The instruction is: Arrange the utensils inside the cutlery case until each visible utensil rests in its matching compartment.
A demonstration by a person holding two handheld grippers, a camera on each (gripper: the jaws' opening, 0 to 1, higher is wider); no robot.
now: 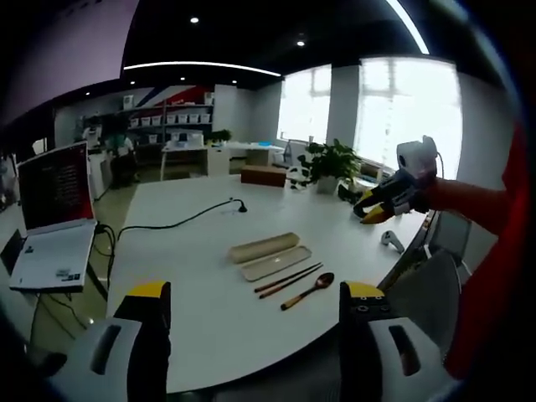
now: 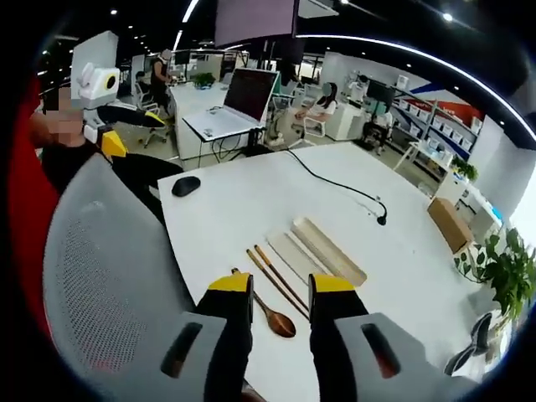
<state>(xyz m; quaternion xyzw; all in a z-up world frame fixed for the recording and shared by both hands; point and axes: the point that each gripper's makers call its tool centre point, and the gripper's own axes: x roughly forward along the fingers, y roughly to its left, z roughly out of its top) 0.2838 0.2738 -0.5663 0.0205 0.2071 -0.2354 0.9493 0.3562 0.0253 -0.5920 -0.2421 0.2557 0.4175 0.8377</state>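
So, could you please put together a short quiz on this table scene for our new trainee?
1. True or false: the wooden spoon already lies inside the cutlery case.
2. Which lies nearest the case's open tray? A) the chopsticks B) the laptop C) the computer mouse
3. Fill in: the jaws of the left hand-held gripper stand ____, with nothing between them.

Key:
1. False; the spoon lies on the white table, beside the chopsticks.
2. A.
3. Open. The right hand-held gripper is open too, hovering above the spoon.
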